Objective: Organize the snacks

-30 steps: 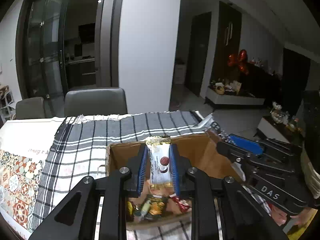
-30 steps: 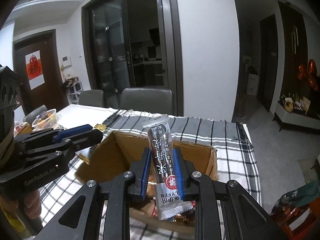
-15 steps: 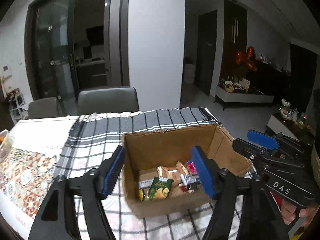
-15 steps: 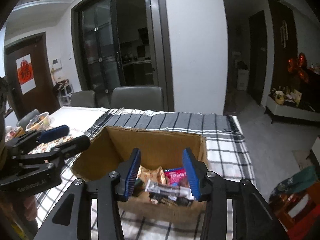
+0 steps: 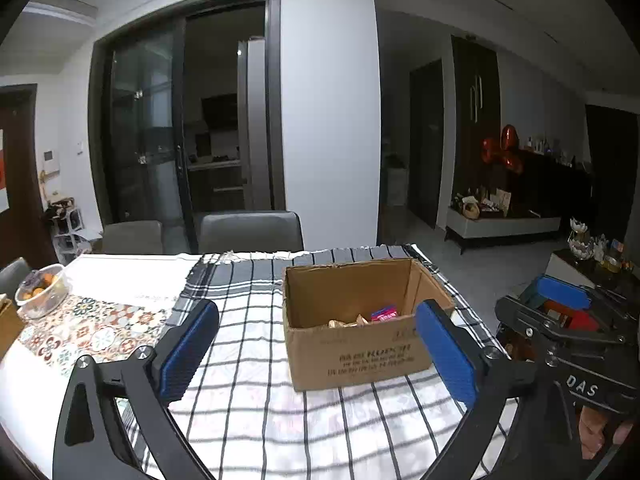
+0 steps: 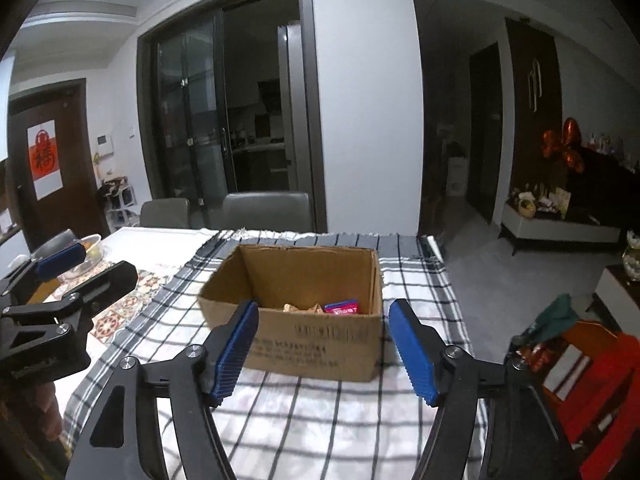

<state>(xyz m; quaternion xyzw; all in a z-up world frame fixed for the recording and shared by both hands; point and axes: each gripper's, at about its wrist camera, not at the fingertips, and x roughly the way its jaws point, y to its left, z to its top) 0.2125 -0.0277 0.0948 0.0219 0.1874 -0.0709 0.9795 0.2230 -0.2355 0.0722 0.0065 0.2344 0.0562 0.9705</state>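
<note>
My open brown cardboard box (image 5: 356, 344) sits on the checked black-and-white cloth (image 5: 248, 412), long axis across my view. It looks light but stiff; I'd take it by a side wall. Inside it, the small pink snack packet (image 6: 341, 307) looks soft and crinkly. My left gripper (image 5: 316, 354) and right gripper (image 6: 326, 350) have just been opening and now stand wide and empty.

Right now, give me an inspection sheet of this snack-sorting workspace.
Surface: table under a checked cloth, patterned mat to the left.
Job's things: open cardboard box on the cloth; pink packet and tan wrappers inside.
Clutter: clear bowl of fruit at the table's far left.
Grippers: left gripper and right gripper open and empty, jaws just opened, short of the box.
Cables: nothing seen.
Surroundings: grey chairs, dark glass doors, red chair.
</note>
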